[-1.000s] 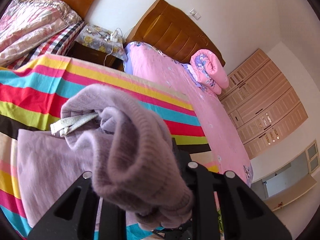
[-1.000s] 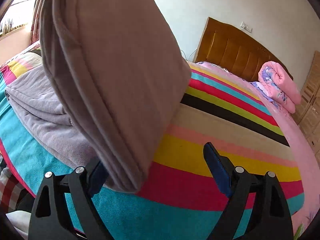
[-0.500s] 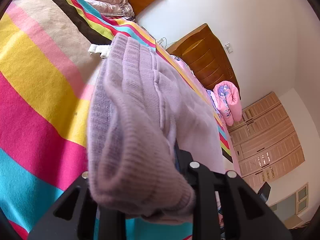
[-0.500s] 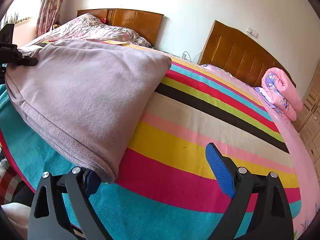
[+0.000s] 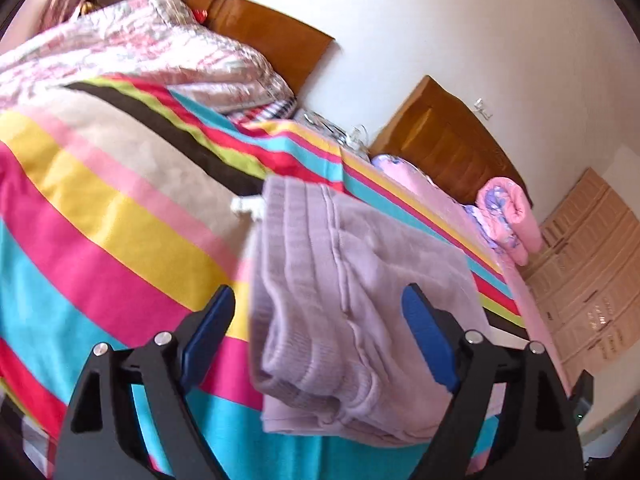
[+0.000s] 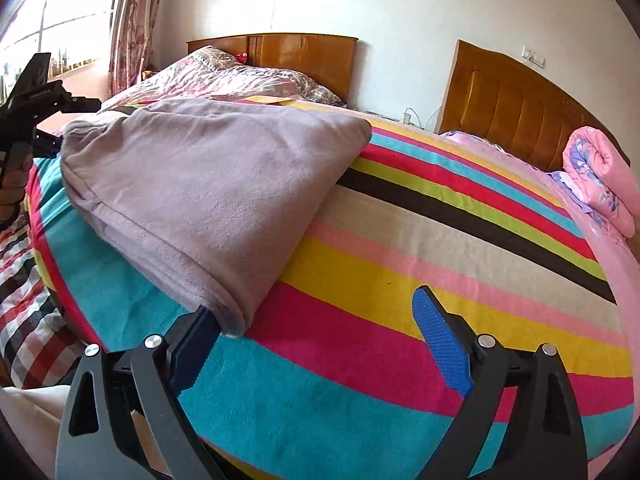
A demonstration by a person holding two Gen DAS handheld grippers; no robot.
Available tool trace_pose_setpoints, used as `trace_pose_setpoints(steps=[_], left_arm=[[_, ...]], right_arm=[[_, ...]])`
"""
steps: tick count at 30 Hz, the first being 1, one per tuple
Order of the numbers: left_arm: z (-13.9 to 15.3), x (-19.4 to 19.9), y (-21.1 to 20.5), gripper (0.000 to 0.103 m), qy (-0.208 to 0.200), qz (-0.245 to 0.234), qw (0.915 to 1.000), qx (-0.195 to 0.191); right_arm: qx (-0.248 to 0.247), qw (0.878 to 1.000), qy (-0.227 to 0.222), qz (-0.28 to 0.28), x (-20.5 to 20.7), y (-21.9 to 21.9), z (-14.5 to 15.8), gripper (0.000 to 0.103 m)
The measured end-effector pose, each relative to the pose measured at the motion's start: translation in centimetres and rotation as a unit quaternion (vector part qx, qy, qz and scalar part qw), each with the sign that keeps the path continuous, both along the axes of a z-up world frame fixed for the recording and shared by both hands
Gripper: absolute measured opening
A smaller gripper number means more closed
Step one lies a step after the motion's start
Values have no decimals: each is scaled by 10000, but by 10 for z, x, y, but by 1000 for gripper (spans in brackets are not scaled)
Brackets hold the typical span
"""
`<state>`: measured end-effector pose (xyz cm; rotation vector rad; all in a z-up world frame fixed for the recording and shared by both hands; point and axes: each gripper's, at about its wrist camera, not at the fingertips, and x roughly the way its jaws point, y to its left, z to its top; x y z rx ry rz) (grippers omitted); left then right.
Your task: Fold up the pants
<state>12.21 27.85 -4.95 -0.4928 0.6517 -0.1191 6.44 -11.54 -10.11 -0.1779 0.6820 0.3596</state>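
Two grippers, both with jaws apart. Left gripper [image 5: 316, 336] has just been opening – the ribbed waistband of the pants [image 5: 340, 304] lies between its blue pads, unpinched. Right gripper [image 6: 316, 344] holds nothing; its left pad sits just beside the pants' near corner. One pair of lilac pants, folded, lies on the striped blanket [image 6: 400, 280]. Beyond: two wooden headboards [image 6: 516, 116], one rolled pink quilt [image 6: 600, 176].

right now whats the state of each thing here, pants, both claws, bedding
pants: folded over, lying on the striped blanket
left claw: open, jaws just opened, pants between them, not pressed
right claw: open, holding nothing
pink quilt: rolled up by the headboard
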Motion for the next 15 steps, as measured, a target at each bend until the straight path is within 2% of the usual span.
trace_pose_setpoints(steps=[1,3,4,7,9,11,13,15], left_arm=[[11,-10,8,88,-81,285,9994,149],[30,-30,20,88,-290,623,9974,218],[37,-37,20,88,-429,596,9972,158],[50,-44,-1,88,-585,229,9978,189],[50,-38,-25,88,-560,66,9968,563],[35,-29,-47,88,-375,34,9951,912],[14,-19,-65,88,-138,-92,9927,1196],[-10,-9,-82,90,179,-77,9840,1769]], right_arm=[[196,9998,80,48,-6,-9,4,89],[743,9971,129,97,-14,-27,17,77],[966,9953,53,104,-14,-32,26,70],[1179,9917,-234,467,0,-15,54,66],[1110,9891,-374,895,14,17,66,65],[854,9875,-409,1261,27,54,67,65],[493,9880,-149,1457,35,82,52,64],[-26,9877,279,1537,37,95,25,64]])
